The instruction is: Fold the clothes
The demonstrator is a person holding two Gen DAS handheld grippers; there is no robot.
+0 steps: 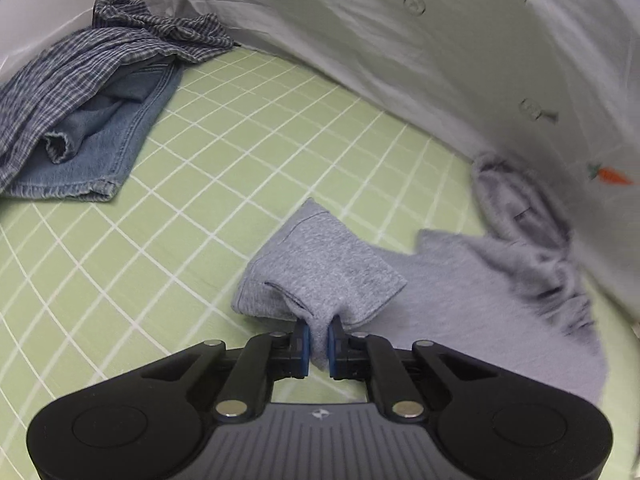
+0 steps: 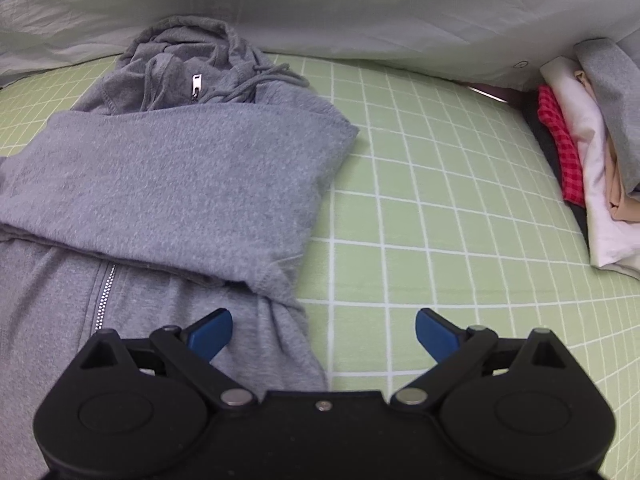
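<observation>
A grey zip hoodie [image 2: 168, 184] lies on the green checked sheet [image 2: 440, 200], its hood [image 2: 188, 60] toward the back wall and one sleeve folded across the chest. In the left wrist view my left gripper [image 1: 319, 340] is shut on the hoodie's other sleeve cuff [image 1: 320, 276] and holds it bunched just above the sheet [image 1: 200, 200]; the hoodie body [image 1: 480, 280] spreads to the right, blurred. My right gripper [image 2: 324, 332] is open and empty, hovering over the hoodie's lower right edge, with its left finger above the fabric.
Blue jeans [image 1: 108, 132] under a checked shirt [image 1: 100, 52] lie heaped at the far left. A stack of folded clothes [image 2: 592, 160] sits at the right edge. A white cloth wall [image 2: 400, 12] bounds the back.
</observation>
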